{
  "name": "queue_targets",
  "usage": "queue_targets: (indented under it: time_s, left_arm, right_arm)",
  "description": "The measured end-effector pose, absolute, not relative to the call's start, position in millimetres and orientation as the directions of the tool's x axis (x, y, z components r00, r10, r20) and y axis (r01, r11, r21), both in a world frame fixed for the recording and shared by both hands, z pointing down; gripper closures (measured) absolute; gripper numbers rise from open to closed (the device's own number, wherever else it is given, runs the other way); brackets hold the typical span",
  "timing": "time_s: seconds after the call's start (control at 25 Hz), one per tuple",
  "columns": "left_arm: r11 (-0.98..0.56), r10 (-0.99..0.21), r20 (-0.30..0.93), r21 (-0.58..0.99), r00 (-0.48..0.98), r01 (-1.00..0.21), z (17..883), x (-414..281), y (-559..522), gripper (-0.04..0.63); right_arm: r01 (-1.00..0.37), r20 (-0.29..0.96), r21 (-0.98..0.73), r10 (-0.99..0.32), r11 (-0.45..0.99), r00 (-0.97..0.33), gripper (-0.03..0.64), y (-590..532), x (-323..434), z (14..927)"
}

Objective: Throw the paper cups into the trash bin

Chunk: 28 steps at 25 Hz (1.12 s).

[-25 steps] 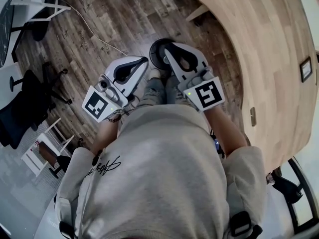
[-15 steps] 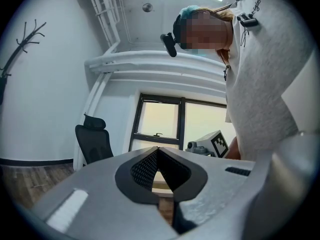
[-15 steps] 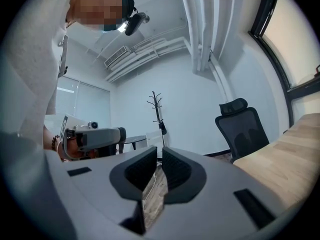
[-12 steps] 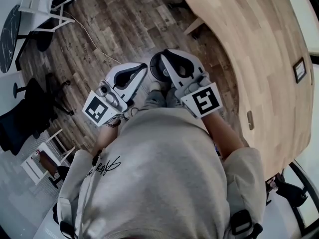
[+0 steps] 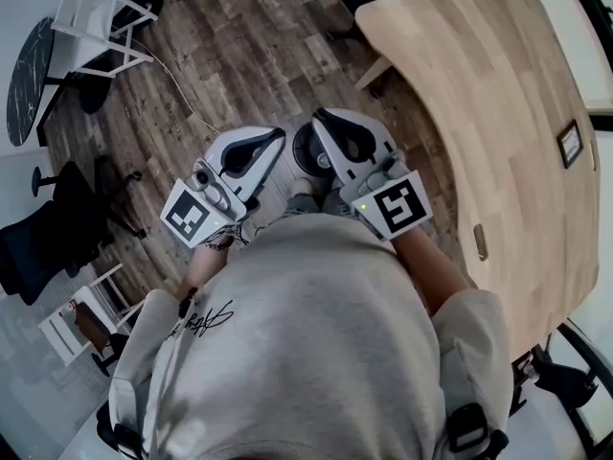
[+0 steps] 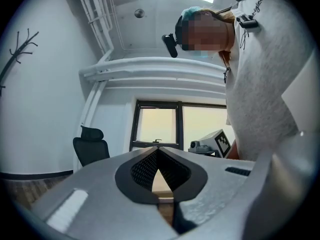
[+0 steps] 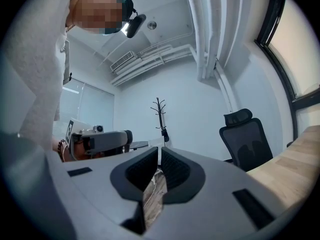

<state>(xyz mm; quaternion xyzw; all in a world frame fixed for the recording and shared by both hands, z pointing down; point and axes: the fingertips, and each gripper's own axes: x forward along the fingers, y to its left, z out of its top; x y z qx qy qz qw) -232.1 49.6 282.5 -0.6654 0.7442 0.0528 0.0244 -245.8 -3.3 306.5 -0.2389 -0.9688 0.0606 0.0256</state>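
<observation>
left gripper [image 5: 278, 137] jaws together, empty. right gripper [image 5: 319, 118] jaws just been closing, now almost touching, nothing between them. both held side by side in front of person [image 5: 306, 353]. bin [image 5: 306, 153] dark, round, on wood floor [image 5: 220, 56] below, seen between the two gripper noses. table [image 5: 498, 113] at right.

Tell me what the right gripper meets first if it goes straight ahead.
Open air at first. The right gripper, its empty jaws just closing, points at the coat stand by the far wall. Depth is unclear.
</observation>
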Motion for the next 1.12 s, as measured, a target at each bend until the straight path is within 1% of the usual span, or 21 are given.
queue_targets:
  time_s: [0.28, 0.64, 0.92, 1.04, 1.12]
  left_arm:
    - [0.11, -0.986, -0.122, 0.018, -0.112, -0.994, 269.5, -232.2, 50.2, 0.595]
    - [0.13, -0.982, -0.142, -0.006, -0.128, -0.992, 256.4, -233.2, 57.9, 0.595]
    - [0.14, -0.978, -0.157, -0.019, -0.135, -0.99, 252.4, -229.0, 60.7, 0.595]
    - [0.14, -0.978, -0.156, -0.021, -0.135, -0.99, 252.5, -227.7, 60.9, 0.595]
    - [0.144, -0.978, -0.158, -0.021, -0.138, -0.989, 252.6, -226.9, 62.1, 0.595]
  right_arm:
    - [0.471, -0.018, -0.113, 0.472, 0.875, -0.881, 0.589, -0.2, -247.6, 290.7]
    - [0.477, -0.035, -0.096, 0.476, 0.874, -0.879, 0.589, 5.7, -243.6, 281.7]
    - [0.469, -0.085, -0.067, 0.463, 0.881, -0.882, 0.589, 6.3, -240.6, 273.9]
    - [0.478, -0.042, -0.09, 0.476, 0.874, -0.878, 0.592, 9.4, -236.4, 279.1]
    - [0.48, -0.036, -0.097, 0.479, 0.872, -0.877, 0.594, 10.4, -235.5, 279.7]
